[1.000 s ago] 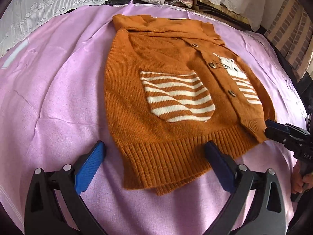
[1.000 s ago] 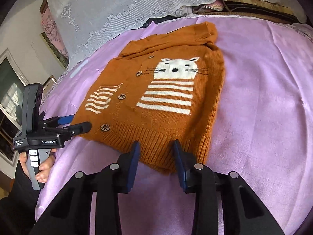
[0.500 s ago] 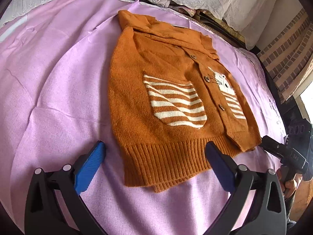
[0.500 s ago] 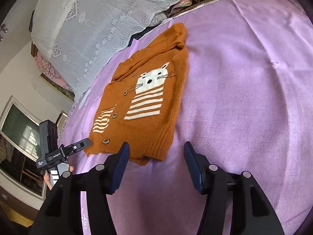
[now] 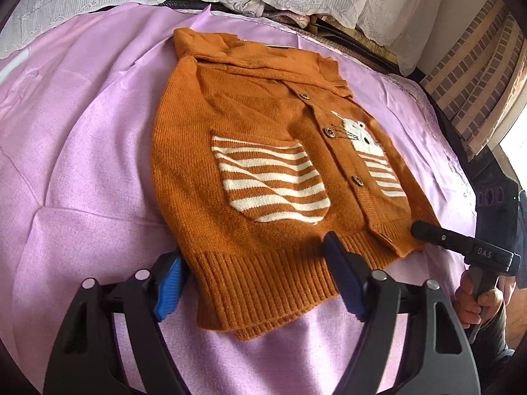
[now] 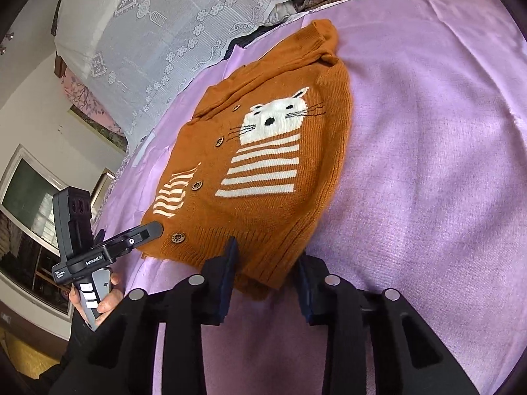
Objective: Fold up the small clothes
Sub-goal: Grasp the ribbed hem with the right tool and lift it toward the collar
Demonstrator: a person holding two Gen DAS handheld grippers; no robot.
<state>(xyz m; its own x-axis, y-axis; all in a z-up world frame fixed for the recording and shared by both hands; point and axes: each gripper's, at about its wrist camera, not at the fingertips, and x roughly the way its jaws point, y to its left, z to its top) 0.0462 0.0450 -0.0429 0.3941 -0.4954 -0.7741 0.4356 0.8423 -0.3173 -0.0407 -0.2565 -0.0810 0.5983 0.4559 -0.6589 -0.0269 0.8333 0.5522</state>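
A small orange knitted cardigan (image 5: pixel 250 151) with a white cat, stripes and brown buttons lies flat on the purple sheet (image 5: pixel 75 151); it also shows in the right wrist view (image 6: pixel 273 171). My left gripper (image 5: pixel 253 279) is open, its blue pads straddling the ribbed hem at the cardigan's left bottom corner. My right gripper (image 6: pixel 266 275) is open, its pads either side of the hem's right bottom corner. Each gripper shows in the other's view, the right one (image 5: pixel 428 233) and the left one (image 6: pixel 145 233) both at the hem edge.
White lace fabric (image 6: pixel 164 33) covers pillows at the far side of the bed. A brick-pattern wall (image 5: pixel 477 65) stands to the right. A window and framed pictures (image 6: pixel 29 197) are on the left wall. The purple sheet (image 6: pixel 428 164) spreads wide on the right.
Both grippers have moved forward to the hem. The left pads now straddle the left bottom corner, the right pads straddle the right bottom corner. The cardigan has not moved.
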